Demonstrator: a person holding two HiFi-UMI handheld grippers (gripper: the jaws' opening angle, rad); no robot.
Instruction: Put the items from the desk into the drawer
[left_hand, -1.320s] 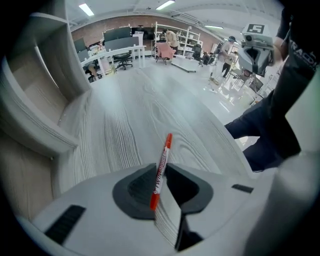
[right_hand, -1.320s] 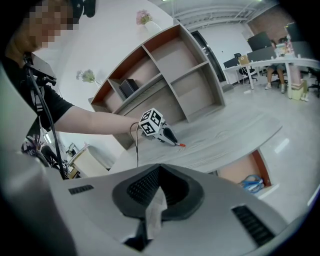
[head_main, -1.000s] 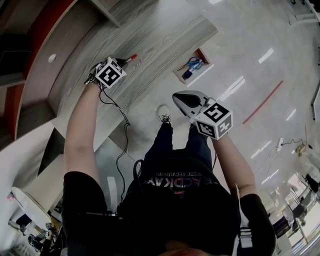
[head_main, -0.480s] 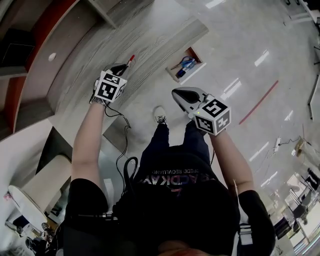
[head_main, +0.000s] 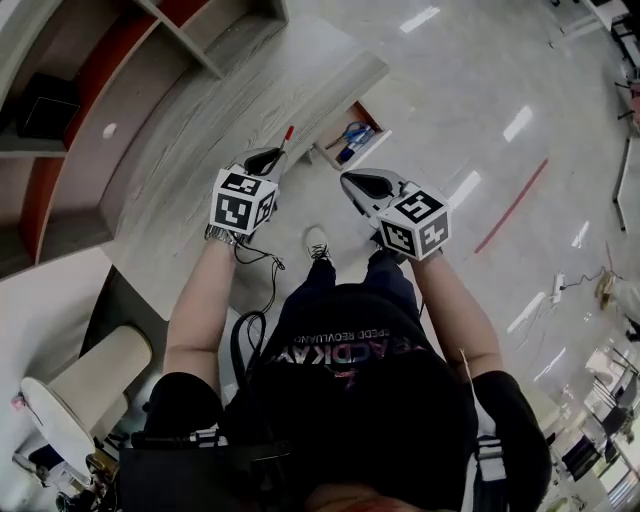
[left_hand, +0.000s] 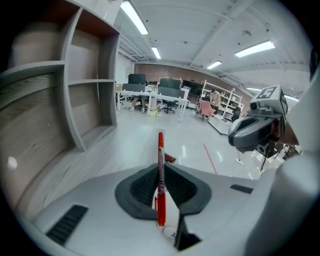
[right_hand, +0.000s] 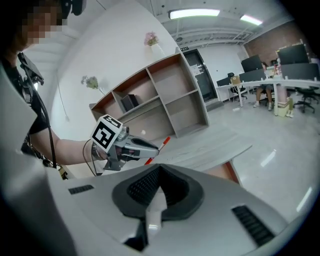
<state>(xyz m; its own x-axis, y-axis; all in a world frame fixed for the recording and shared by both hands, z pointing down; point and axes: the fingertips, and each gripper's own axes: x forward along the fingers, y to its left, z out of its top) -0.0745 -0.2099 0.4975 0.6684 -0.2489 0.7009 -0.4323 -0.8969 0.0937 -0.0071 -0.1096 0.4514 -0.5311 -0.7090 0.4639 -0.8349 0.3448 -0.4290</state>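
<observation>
Head view first: the left gripper (head_main: 267, 159) is clamping a slim red marker pen (head_main: 284, 138), jaws closed down tight on its barrel, with the capped end poking out past the tips. Just ahead of that pen tip and a bit to the right, a small open wooden drawer (head_main: 366, 108) is sitting under the edge of the curved grey wood-grain desk (head_main: 220, 100), with some blue bits (head_main: 350, 132) lying in it. The right gripper (head_main: 352, 181) is hanging just beside the left one, at about the same height, with its jaws pressed together. Left gripper view: the left gripper (left_hand: 161, 172) is pinching the red pen (left_hand: 160, 150) right down the middle, the pen running straight along the jaws and sticking out forward over the grey desk top. The right gripper (left_hand: 241, 135) is floating off to its right. Right gripper view: the right gripper (right_hand: 159, 186) is showing both pads meeting, nothing between them. Off to its left and a little ahead, the left gripper (right_hand: 151, 147) is holding the pen (right_hand: 163, 142) out over the desk (right_hand: 215, 142), and a grey open shelving unit with reddish-brown backs (right_hand: 165, 95) is standing beyond that.
</observation>
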